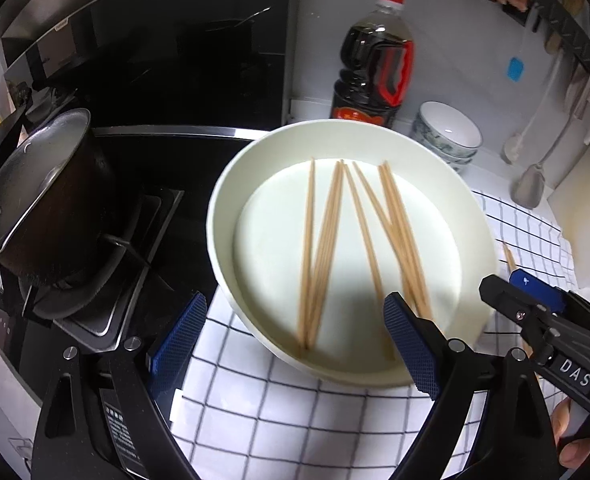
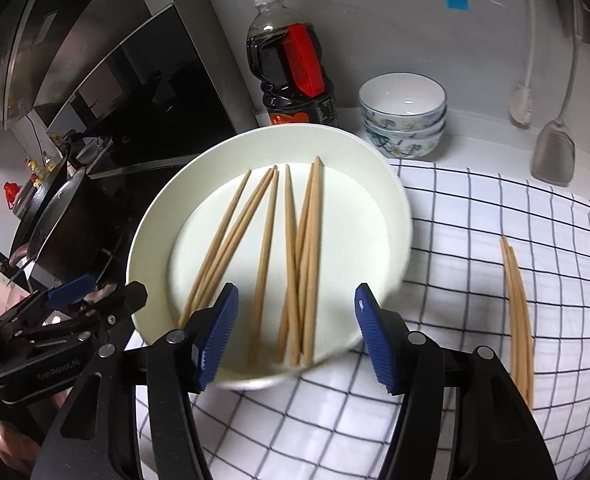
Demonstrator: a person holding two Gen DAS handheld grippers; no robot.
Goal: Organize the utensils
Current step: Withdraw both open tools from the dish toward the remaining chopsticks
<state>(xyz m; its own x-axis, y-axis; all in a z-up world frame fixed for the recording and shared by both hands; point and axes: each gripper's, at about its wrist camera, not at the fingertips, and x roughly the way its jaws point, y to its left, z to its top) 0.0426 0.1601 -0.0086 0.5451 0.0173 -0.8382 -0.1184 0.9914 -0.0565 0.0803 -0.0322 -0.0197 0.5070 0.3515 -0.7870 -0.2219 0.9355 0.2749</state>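
Observation:
A white plate (image 1: 223,208) (image 2: 147,240) rests on a checked cloth and holds several wooden chopsticks (image 1: 327,248) (image 2: 295,264), fanned out lengthwise. A few more chopsticks (image 2: 519,320) lie together on the cloth to the right of the plate. My left gripper (image 1: 295,300) hangs open over the plate's near left rim, with nothing between its blue pads. My right gripper (image 2: 295,292) is open too, above the plate's near edge, its pads touching nothing. In the left wrist view the right gripper (image 1: 511,284) shows at the right. The right wrist view has the left gripper (image 2: 103,290) at the left.
A dark pot (image 1: 43,200) stands on the stove left of the plate. Behind the plate are a soy sauce bottle (image 2: 291,64) and stacked patterned bowls (image 2: 403,116). A spatula (image 2: 553,152) and a brush (image 2: 521,104) hang on the right wall. The checked cloth (image 2: 495,200) spreads out to the right.

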